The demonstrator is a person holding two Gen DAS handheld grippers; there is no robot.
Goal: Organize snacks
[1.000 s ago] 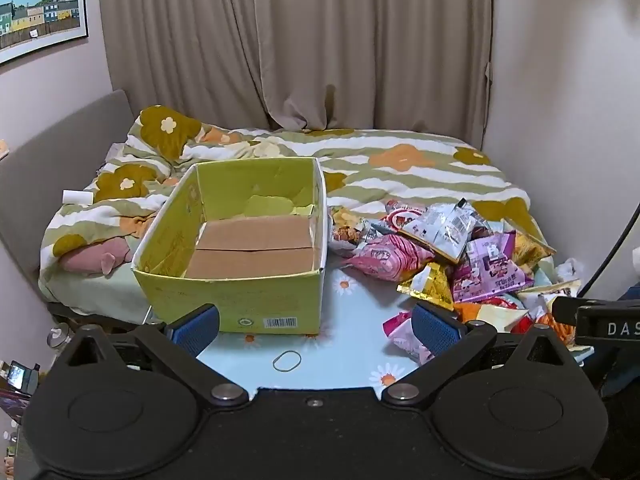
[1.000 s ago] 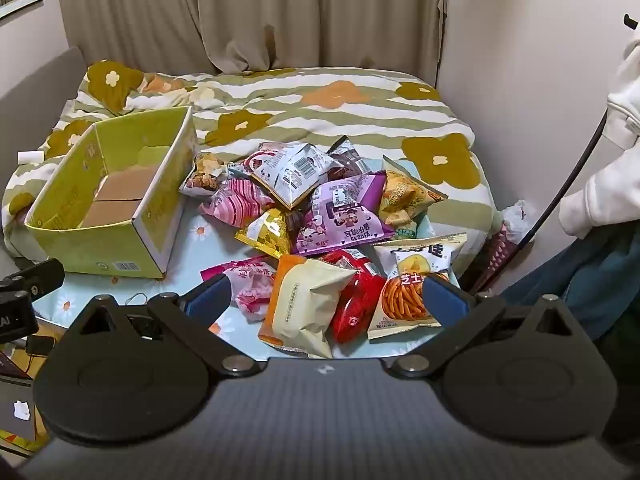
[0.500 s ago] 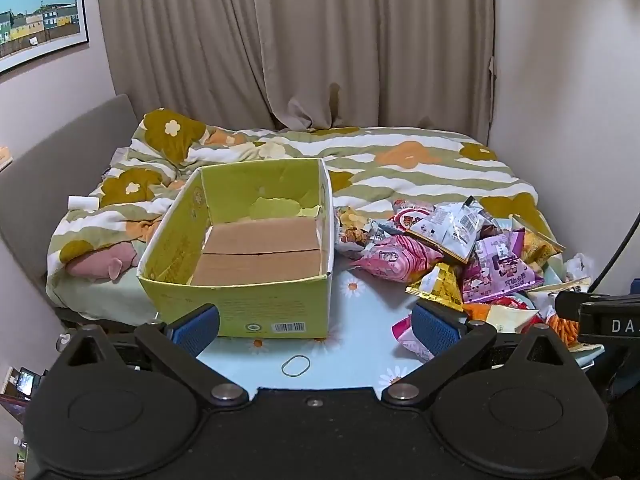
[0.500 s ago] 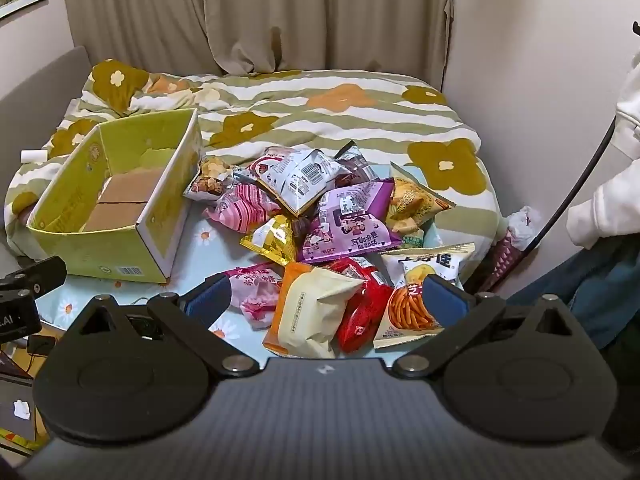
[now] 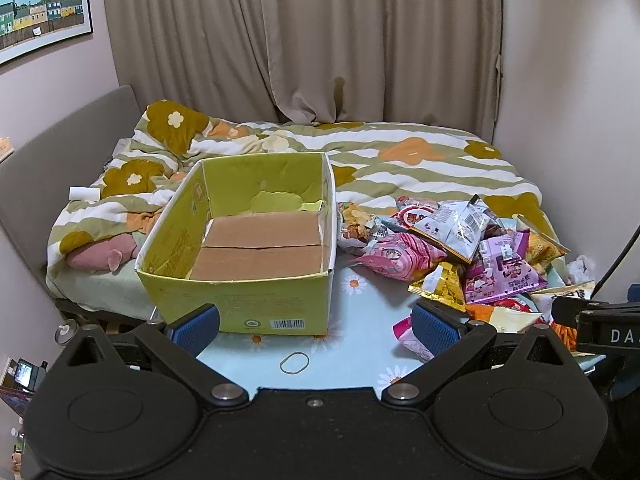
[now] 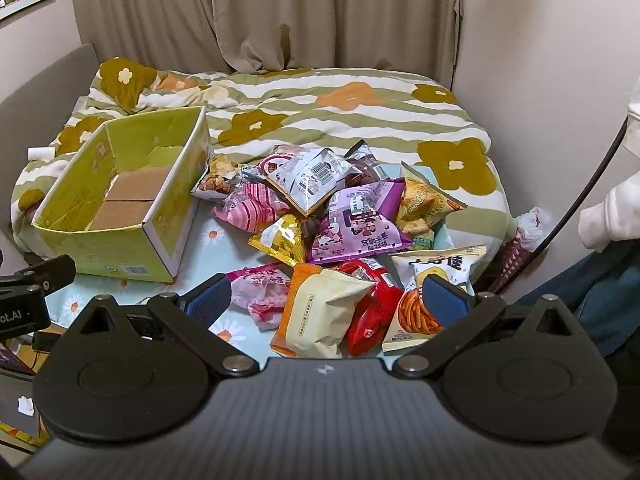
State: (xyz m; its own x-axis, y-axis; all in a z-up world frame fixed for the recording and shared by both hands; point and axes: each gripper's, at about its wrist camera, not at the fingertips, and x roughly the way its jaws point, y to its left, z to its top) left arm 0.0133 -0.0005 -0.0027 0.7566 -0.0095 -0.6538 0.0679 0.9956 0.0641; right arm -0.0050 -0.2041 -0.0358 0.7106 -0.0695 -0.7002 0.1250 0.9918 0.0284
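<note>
The snack packets [image 6: 332,236] are heaped just right of the empty yellow box [image 6: 120,216]. Light, crinkly, slippery handling is expected; sealed edges are best pinched. The left gripper [image 5: 316,320] and right gripper [image 6: 326,300] are held spread, empty.

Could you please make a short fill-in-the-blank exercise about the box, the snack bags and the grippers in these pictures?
1. The green cardboard box holds ____ snack bags.
2. The pile of snack bags lies to the ____ of the box.
3. The jaws of both the left gripper and the right gripper are ____.
4. The purple snack bag lies ____ the box.

Missing words: no; right; open; outside
</note>
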